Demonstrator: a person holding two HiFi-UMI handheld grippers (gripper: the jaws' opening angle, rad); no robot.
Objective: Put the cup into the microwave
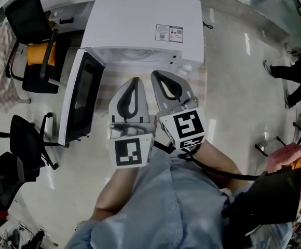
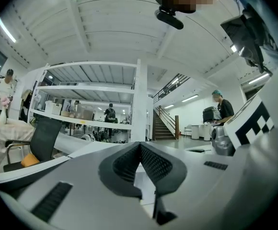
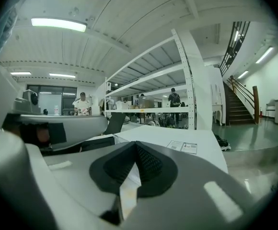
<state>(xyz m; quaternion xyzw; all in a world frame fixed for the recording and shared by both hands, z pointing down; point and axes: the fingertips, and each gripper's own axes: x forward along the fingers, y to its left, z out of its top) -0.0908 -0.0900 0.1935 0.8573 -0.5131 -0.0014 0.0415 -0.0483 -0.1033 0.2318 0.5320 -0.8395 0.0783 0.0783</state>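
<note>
The white microwave (image 1: 140, 22) stands below me, its dark-glass door (image 1: 80, 97) swung open to the left. Its inside is hidden under its top. No cup shows in any view. My left gripper (image 1: 135, 80) and right gripper (image 1: 154, 74) are held side by side, high over the front of the microwave, tips pointing at it. Both are shut with nothing between the pads. In the left gripper view the left gripper (image 2: 140, 145) has its pads meeting. In the right gripper view the right gripper (image 3: 135, 143) is likewise shut, above the microwave's labelled top (image 3: 177, 140).
Black office chairs (image 1: 33, 45) (image 1: 26, 139) stand to the left of the microwave. A person's legs (image 1: 290, 71) show at the right edge, and a dark bag (image 1: 264, 196) hangs at my right side. White shelving (image 3: 177, 80) and a staircase (image 2: 165, 123) lie ahead.
</note>
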